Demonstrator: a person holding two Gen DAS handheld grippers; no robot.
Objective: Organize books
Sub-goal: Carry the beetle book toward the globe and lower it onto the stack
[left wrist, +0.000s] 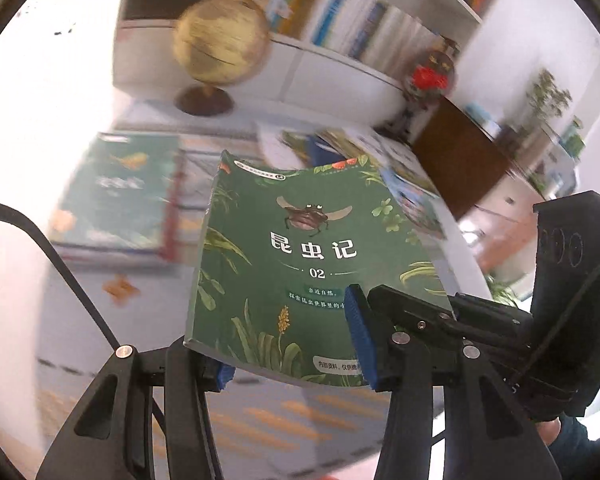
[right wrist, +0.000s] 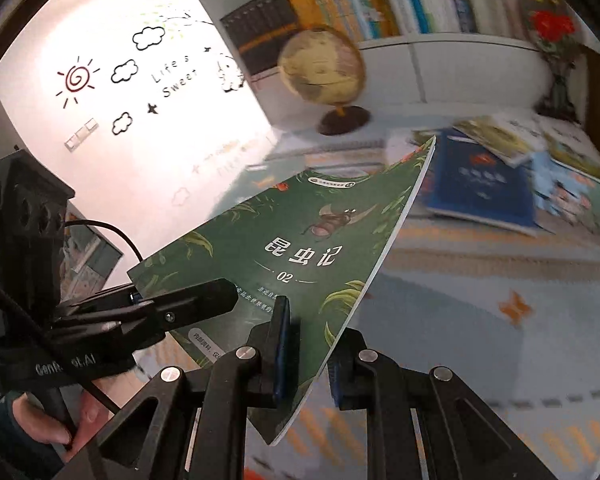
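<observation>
White bookshelves (left wrist: 364, 36) packed with upright spines back a desk (right wrist: 480, 312) with a pale patterned cover, where a tan globe (left wrist: 220, 40) stands at about eleven o'clock in the left wrist view. The green insect book (left wrist: 300, 264), volume 02, is held clear above the desk, cover up and tilted, with both tools on its near edge. The left gripper (left wrist: 296, 364) pinches its bottom edge, one blue pad on the cover and one beneath. The right gripper (right wrist: 308, 364) has the book's right-hand edge between its fingers, seemingly closed on it, likely so the floppy paperback stays flat rather than sagging. At one o'clock in the right wrist view a blue book (right wrist: 480, 184) and several other loose books (right wrist: 500, 136) lie overlapping in a heap; another green book (left wrist: 120, 192) lies flat at nine o'clock in the left view, perhaps the start of a tidy stack.
</observation>
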